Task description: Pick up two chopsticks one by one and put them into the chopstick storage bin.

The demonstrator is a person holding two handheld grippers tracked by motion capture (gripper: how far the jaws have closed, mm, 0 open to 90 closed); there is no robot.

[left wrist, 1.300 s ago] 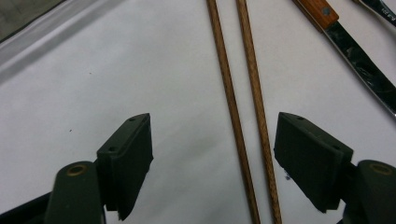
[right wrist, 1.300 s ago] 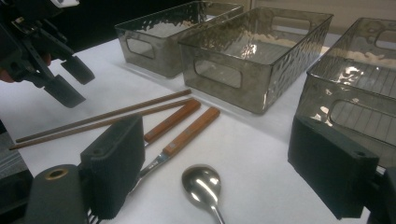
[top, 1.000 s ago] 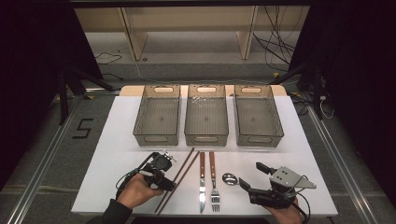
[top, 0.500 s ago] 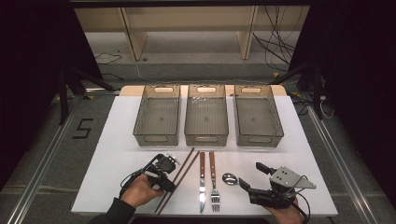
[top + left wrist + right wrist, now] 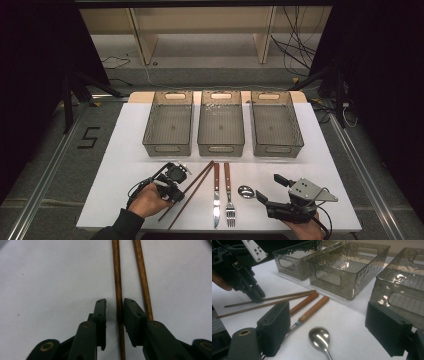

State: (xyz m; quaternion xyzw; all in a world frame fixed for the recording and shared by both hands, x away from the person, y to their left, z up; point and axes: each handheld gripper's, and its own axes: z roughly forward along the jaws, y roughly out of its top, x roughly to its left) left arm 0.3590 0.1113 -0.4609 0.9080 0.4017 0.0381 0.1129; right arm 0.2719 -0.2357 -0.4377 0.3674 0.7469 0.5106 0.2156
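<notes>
While we look down from the high view, our left gripper point(image 5: 175, 184) sits over the left chopstick point(image 5: 187, 189), one of a pair lying aslant on the white table point(image 5: 120, 150) just left of the knife point(image 5: 216, 196) and fork point(image 5: 229, 197). Three clear bins point(image 5: 220, 122) stand in a row beyond. Our right gripper point(image 5: 270, 192) rests near the spoon point(image 5: 246, 191).

From the left gripper view, our jaws have just been closing around the left chopstick point(image 5: 117, 290); a thin gap remains on each side, so the pads do not press it. The second chopstick point(image 5: 142, 277) lies just outside the right jaw.

From the right gripper view, our jaws stand wide apart, holding nothing, with the spoon point(image 5: 320, 338) on the table between them.
</notes>
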